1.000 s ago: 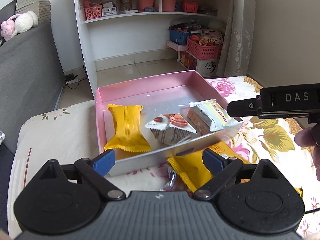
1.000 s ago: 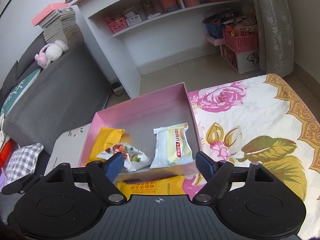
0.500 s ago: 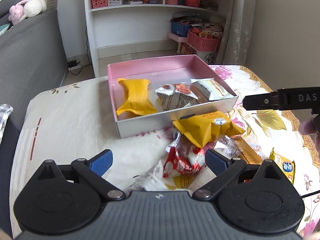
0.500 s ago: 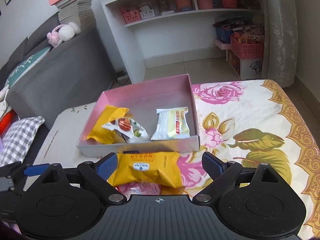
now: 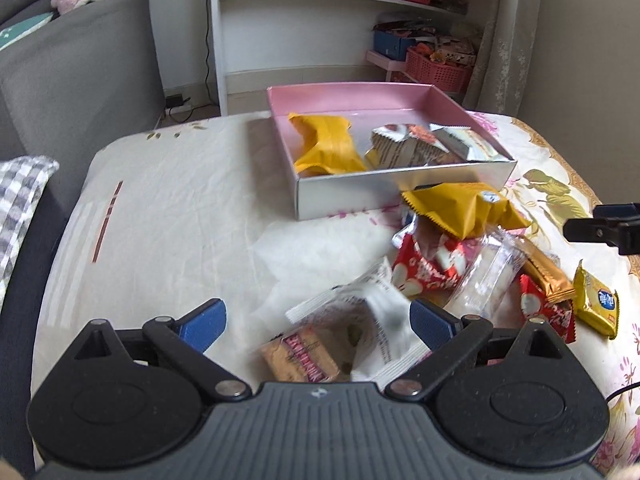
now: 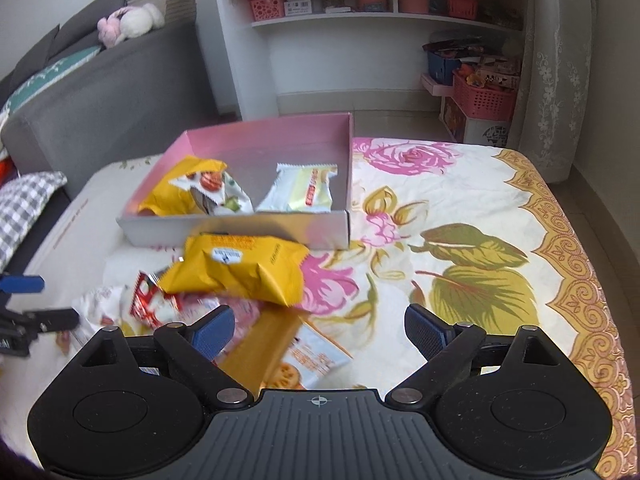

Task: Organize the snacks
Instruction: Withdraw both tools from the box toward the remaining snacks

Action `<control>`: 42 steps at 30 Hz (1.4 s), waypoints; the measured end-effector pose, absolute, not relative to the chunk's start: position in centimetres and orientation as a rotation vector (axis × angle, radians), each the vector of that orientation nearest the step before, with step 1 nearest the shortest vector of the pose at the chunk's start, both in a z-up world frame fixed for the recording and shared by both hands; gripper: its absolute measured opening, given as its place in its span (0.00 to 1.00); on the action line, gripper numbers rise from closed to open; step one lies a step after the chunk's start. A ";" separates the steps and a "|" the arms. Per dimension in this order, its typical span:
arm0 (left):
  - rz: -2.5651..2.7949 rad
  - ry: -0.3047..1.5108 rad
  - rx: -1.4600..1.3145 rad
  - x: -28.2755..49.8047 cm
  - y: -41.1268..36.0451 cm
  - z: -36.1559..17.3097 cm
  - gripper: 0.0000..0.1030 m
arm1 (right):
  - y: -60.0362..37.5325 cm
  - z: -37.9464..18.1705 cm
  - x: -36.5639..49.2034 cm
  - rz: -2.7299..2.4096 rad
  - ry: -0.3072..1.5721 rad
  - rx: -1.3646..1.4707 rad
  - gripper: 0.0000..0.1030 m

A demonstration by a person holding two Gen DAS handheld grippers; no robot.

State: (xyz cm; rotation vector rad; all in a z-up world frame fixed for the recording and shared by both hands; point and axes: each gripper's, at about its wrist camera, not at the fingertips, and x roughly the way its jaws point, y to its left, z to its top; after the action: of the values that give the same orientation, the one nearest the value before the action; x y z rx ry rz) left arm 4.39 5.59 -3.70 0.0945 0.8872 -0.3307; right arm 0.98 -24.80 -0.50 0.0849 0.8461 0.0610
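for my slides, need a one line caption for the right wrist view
Open right hand-held gripper above loose snack packets beside the pink box, three packets inside.

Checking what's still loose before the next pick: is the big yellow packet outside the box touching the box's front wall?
Cannot tell. In the right wrist view the yellow packet overlaps the pink box front wall, which shows neither contact nor gap.
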 end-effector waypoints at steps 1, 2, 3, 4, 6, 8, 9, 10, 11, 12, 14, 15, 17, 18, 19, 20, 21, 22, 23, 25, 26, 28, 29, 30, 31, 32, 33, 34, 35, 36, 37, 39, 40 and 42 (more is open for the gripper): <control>-0.327 0.893 0.090 4.3 5.8 -3.8 0.95 | -25.0 -0.7 0.8 0.060 0.852 0.079 0.91; -0.324 0.895 0.088 4.2 6.1 -3.9 0.94 | -25.3 -1.0 0.6 0.058 0.861 0.077 0.91; -0.321 0.895 0.087 4.0 6.3 -3.9 0.94 | -25.6 -1.2 0.3 0.058 0.868 0.077 0.91; -0.320 0.894 0.087 3.8 6.4 -3.9 0.94 | -25.9 -1.6 0.0 0.054 0.873 0.079 0.91; -0.325 0.888 0.084 3.4 6.6 -4.0 0.94 | -26.6 -2.1 -0.5 0.042 0.892 0.084 0.91; -0.335 0.885 0.086 2.8 6.7 -4.1 0.94 | -27.2 -2.7 -1.0 0.033 0.910 0.085 0.91; -0.340 0.884 0.087 2.6 6.6 -4.2 0.94 | -27.5 -3.0 -1.3 0.030 0.918 0.084 0.91; -0.345 0.884 0.088 2.5 6.6 -4.3 0.94 | -27.8 -3.3 -1.5 0.030 0.929 0.080 0.91; -0.349 0.885 0.089 2.3 6.5 -4.4 0.93 | -27.9 -3.7 -1.8 0.030 0.940 0.073 0.91; -0.355 0.888 0.089 2.2 6.4 -4.6 0.93 | -28.0 -4.0 -2.0 0.030 0.952 0.062 0.91; -0.369 0.892 0.094 2.0 6.0 -4.8 0.92 | -28.1 -4.4 -2.6 0.042 0.959 0.045 0.94; -0.375 0.892 0.097 1.9 5.8 -4.9 0.91 | -28.1 -4.5 -2.8 0.045 0.954 0.039 0.95; -0.387 0.889 0.104 1.7 5.4 -5.1 0.89 | -28.0 -4.5 -3.1 0.058 0.956 0.025 0.95; -0.394 0.887 0.105 1.7 5.2 -5.1 0.88 | -27.9 -4.5 -3.2 0.065 0.957 0.018 0.95; -0.402 0.882 0.106 1.6 5.0 -5.1 0.86 | -27.8 -4.4 -3.3 0.071 0.958 0.013 0.95; -0.409 0.877 0.107 1.6 4.8 -5.1 0.84 | -27.7 -4.4 -3.3 0.078 0.959 0.008 0.95; -0.416 0.872 0.109 1.5 4.5 -5.1 0.84 | -27.6 -4.5 -3.4 0.086 0.961 0.005 0.95; -0.422 0.866 0.111 1.5 4.3 -5.0 0.81 | -27.6 -4.5 -3.4 0.096 0.965 0.003 0.95; -0.429 0.858 0.114 1.5 4.1 -4.9 0.77 | -27.5 -4.5 -3.4 0.104 0.968 0.004 0.95; -0.439 0.844 0.114 1.5 3.7 -4.8 0.74 | -27.4 -4.6 -3.4 0.120 0.975 0.003 0.95; -0.441 0.838 0.109 1.6 3.6 -4.7 0.74 | -27.3 -4.7 -3.4 0.128 0.979 0.000 0.95; -0.446 0.833 0.097 1.7 3.5 -4.6 0.70 | -27.2 -4.7 -3.5 0.144 0.980 -0.014 0.95; -0.448 0.832 0.092 1.8 3.4 -4.6 0.67 | -27.1 -4.7 -3.5 0.154 0.980 -0.022 0.95; -0.450 0.833 0.086 1.9 3.3 -4.6 0.66 | -27.1 -4.7 -3.6 0.163 0.983 -0.026 0.95; -0.452 0.835 0.083 1.9 3.1 -4.7 0.64 | -27.0 -4.8 -3.6 0.171 0.989 -0.028 0.95; -0.455 0.837 0.082 2.0 2.9 -4.7 0.62 | -27.0 -4.8 -3.5 0.176 0.995 -0.027 0.95; -0.457 0.840 0.083 2.1 2.7 -4.8 0.61 | -27.0 -4.9 -3.5 0.181 1.002 -0.029 0.95; -0.458 0.841 0.083 2.2 2.5 -4.8 0.60 | -27.0 -4.8 -3.5 0.188 1.004 -0.036 0.95; -0.457 0.842 0.083 2.2 2.3 -4.9 0.59 | -27.0 -4.7 -3.6 0.198 1.005 -0.049 0.95; -0.454 0.843 0.080 2.3 2.2 -5.0 0.59 | -26.9 -4.7 -3.6 0.208 1.009 -0.065 0.95; -0.452 0.845 0.076 2.4 2.1 -5.0 0.59 | -26.9 -4.6 -3.7 0.217 1.011 -0.083 0.95; -0.448 0.851 0.067 2.6 1.9 -5.1 0.59 | -26.9 -4.8 -3.9 0.229 1.017 -0.112 0.95; -0.445 0.855 0.063 2.7 1.9 -5.2 0.58 | -26.9 -4.9 -3.9 0.229 1.020 -0.122 0.95; -0.437 0.861 0.050 3.0 1.8 -5.3 0.58 | -26.8 -5.2 -4.0 0.224 1.025 -0.143 0.95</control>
State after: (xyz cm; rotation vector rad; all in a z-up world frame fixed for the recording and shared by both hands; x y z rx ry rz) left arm 2.98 1.81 -5.28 0.0499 0.8610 -0.4367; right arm -3.98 -26.75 -5.22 -0.1433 1.0252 0.2239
